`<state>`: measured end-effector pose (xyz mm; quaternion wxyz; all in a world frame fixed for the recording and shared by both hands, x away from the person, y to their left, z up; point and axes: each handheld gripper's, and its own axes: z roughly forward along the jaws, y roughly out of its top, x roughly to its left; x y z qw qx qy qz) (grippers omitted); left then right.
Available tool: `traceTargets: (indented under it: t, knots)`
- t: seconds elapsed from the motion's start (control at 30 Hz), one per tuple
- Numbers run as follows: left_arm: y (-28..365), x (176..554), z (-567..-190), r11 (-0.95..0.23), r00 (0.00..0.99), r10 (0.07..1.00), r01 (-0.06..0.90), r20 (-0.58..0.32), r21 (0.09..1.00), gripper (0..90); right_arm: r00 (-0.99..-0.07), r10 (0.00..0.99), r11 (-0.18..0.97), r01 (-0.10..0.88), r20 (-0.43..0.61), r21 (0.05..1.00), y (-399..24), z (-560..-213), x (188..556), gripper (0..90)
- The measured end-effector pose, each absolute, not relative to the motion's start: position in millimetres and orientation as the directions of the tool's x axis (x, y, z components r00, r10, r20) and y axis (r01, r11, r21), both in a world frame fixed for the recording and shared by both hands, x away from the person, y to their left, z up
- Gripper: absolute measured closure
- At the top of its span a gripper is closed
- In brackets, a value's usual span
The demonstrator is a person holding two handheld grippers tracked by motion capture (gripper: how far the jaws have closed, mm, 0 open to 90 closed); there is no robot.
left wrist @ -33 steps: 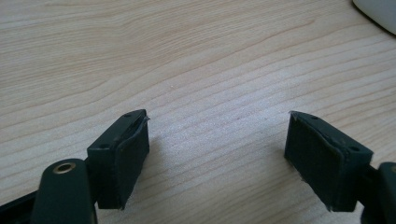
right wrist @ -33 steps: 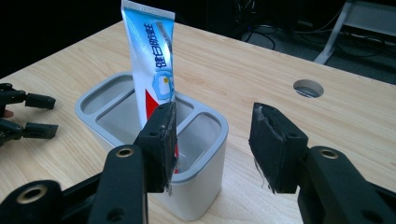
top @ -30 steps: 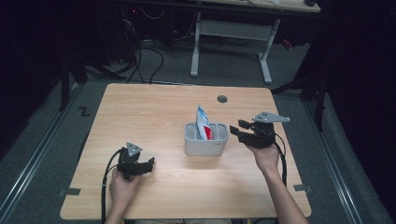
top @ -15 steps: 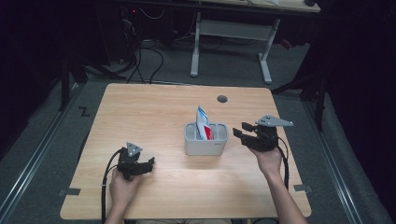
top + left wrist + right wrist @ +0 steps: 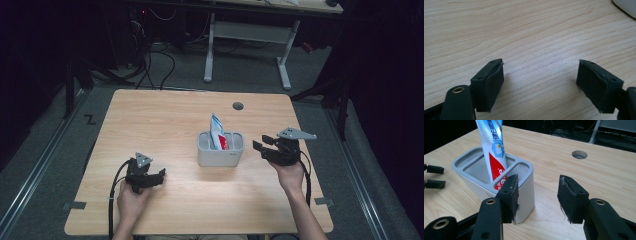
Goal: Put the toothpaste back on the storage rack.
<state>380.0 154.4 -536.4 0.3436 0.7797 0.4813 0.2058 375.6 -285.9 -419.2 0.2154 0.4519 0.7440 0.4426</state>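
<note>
A grey compartmented holder (image 5: 220,152) stands in the middle of the wooden table (image 5: 165,125). A blue, white and red toothpaste tube (image 5: 216,131) stands upright in one of its compartments. My right gripper (image 5: 261,143) hovers just right of the holder, pointing at it, open and empty. In the right gripper view the gripper (image 5: 537,197) is close to the holder (image 5: 524,187), with the tube (image 5: 492,145) behind its left jaw. My left gripper (image 5: 161,176) rests low near the front left, open over bare wood (image 5: 540,82).
A round cable hole (image 5: 238,106) sits in the table behind the holder. The holder's corner (image 5: 626,5) lies far ahead of the left gripper. Beyond the table are a dark floor, cables and a white desk frame (image 5: 245,35).
My right gripper has drifted slightly back toward the near edge, away from the holder, still open. The left gripper has stayed put.
</note>
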Motion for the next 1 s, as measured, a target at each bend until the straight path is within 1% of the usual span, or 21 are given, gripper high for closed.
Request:
traceTargets:
  t: [1.0]
  knots:
    - [154,380,-536,-0.301,0.452,0.892,0.609,-0.010,0.734,22.3,-0.447,0.885,0.136,0.520,0.133,0.843,-305,-441,364,51.1]
